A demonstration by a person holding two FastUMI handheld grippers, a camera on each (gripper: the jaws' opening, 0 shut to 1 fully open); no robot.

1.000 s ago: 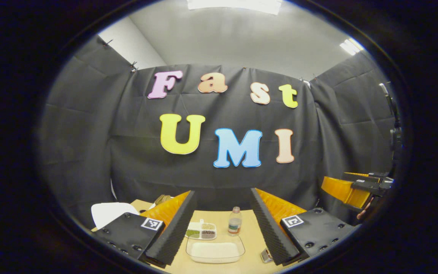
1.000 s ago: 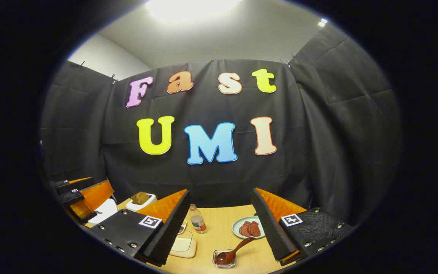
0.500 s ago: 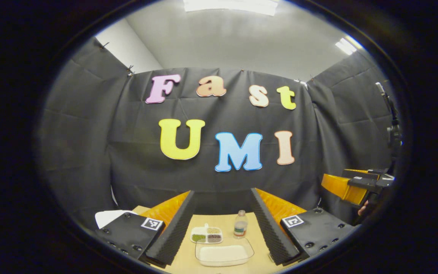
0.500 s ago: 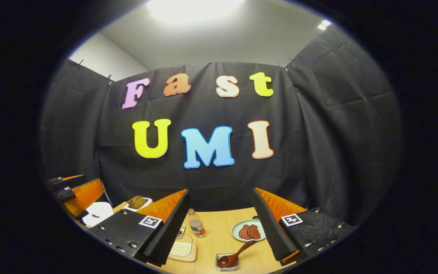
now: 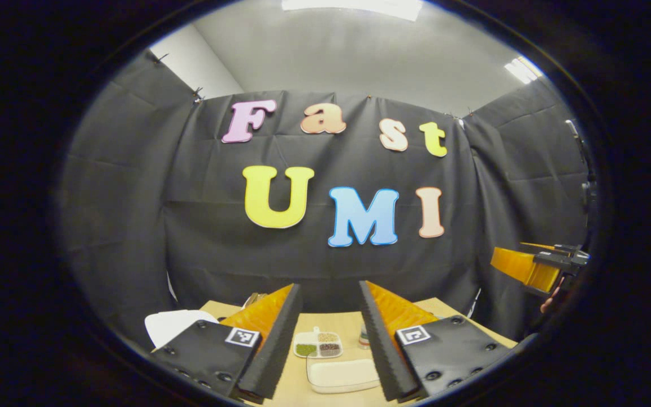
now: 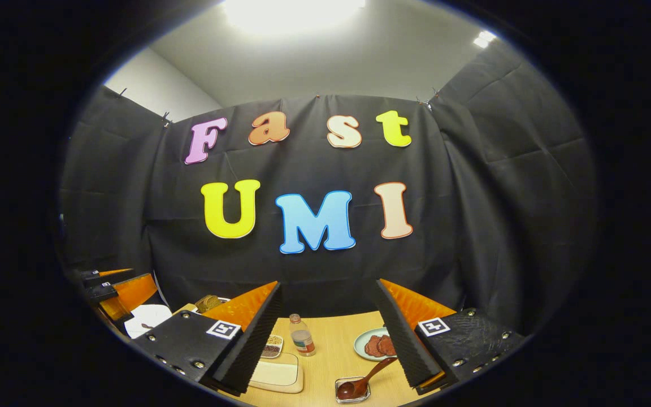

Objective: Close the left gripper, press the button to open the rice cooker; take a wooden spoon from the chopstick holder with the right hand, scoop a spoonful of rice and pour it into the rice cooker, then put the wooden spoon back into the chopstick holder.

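Table (image 6: 331, 350): your light wooden table carries everything, seen low in both views under the black booth wall.
Rice cooker (image 5: 173, 325): the white rounded body at the table's left end, beside your left claw's left finger; I take it for the cooker, and its button cannot be made out.
Left claw (image 5: 328, 339): your fingers stand partly spread, with a narrow gap between them, pinching nothing, raised above the table.
Right claw (image 6: 331, 342): your fingers are spread wide and empty, high over the table.
Rice tray (image 5: 342, 376): a clear tray of white rice lies between your left claw's fingers, low in the left gripper view.
Grain dish (image 5: 318, 345): a small divided dish of green, pale and dark grains sits just behind the rice tray.
Plate (image 6: 368, 345): a pale green plate of reddish slices, partly behind your right finger.
Bottle (image 6: 303, 336): a small clear bottle stands upright near the table's middle.
Wooden spoon (image 6: 365, 381): its bowl rests in a small clear holder, handle leaning up to the right.
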